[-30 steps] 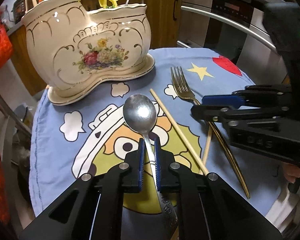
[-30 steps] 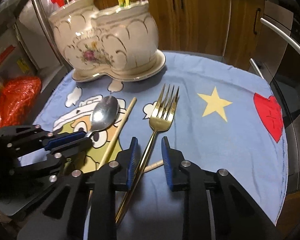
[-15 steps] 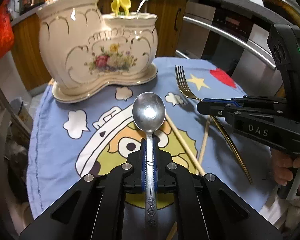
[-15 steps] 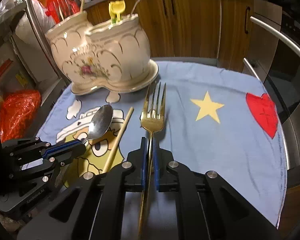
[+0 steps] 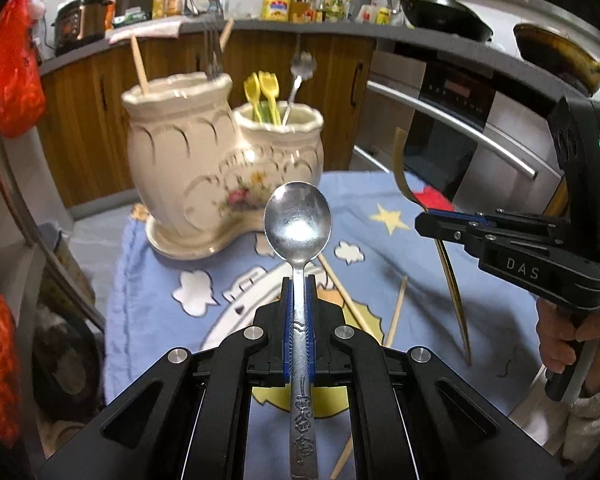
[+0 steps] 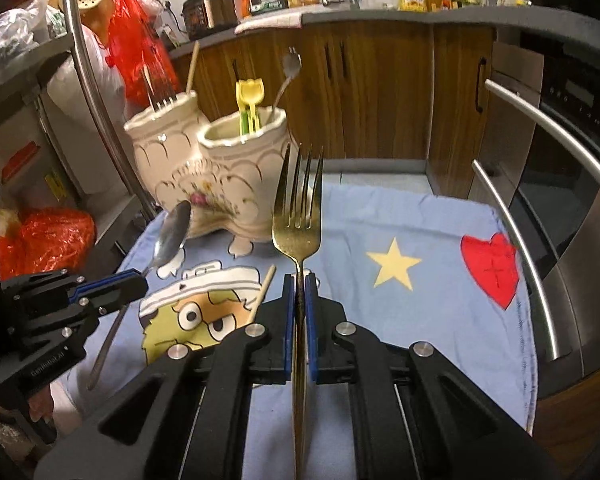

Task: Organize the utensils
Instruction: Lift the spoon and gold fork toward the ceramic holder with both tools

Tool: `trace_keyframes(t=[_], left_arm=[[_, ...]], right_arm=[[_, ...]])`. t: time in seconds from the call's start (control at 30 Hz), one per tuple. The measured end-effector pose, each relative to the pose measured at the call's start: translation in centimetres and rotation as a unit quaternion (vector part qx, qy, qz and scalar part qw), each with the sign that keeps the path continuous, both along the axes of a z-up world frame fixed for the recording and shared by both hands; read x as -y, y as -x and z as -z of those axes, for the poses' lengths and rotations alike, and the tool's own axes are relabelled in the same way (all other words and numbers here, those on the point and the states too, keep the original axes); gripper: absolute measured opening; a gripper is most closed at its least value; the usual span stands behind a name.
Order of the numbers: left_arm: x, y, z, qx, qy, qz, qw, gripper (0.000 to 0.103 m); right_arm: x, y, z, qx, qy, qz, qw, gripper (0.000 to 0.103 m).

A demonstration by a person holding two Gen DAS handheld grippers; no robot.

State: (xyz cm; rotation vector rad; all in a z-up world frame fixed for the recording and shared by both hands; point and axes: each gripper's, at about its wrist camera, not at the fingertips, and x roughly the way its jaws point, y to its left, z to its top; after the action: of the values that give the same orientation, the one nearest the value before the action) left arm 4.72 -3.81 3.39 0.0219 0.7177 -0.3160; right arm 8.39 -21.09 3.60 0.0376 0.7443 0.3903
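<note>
Only the right wrist view shows the fork's [image 6: 297, 224] 4 tines.

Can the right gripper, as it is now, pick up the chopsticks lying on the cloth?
Probably not yet. The right gripper is already shut on the gold fork, so its jaws are occupied. The chopsticks lie uncovered on the cloth, so nothing else blocks them.

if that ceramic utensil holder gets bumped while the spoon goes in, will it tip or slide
The ceramic utensil holder probably won't tip: it sits on a broad flared base and looks heavy. It rests on the blue cloth, so a hard nudge might drag the cloth with it. Glazed ceramic could chip if the spoon strikes its rim.
</note>
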Motion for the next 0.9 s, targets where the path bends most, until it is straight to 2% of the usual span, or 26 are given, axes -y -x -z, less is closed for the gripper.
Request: trace_keyframes(t=[0.4,0.63,0.8,0.9], left_arm=[[-2.0,1.0,-5.9,0.069,0.034,-0.005,0.9971,0.006],[-3.6,0.1,-10.8,0.130,0.043,-0.017,0.9904,0.006],[-4.7,-2.2,-13.8,0.173,0.044,-0.036,0.9833,0.006],[-5.5,-3.6,-14.8,0.191,0.060,-0.041,0.9789,0.006]], right_arm=[[-0.4,0.3,-5.1,0.068,-0.011,0.000,0.998,0.005],[-1.3,-1.6,-9.0,0.111,-0.019,-0.003,0.994,0.005],[-1.7,-3.3,-11.9,0.137,-0.029,-0.006,0.990,0.005],[-2.0,-3.9,-13.6,0.155,-0.039,-0.009,0.987,0.005]])
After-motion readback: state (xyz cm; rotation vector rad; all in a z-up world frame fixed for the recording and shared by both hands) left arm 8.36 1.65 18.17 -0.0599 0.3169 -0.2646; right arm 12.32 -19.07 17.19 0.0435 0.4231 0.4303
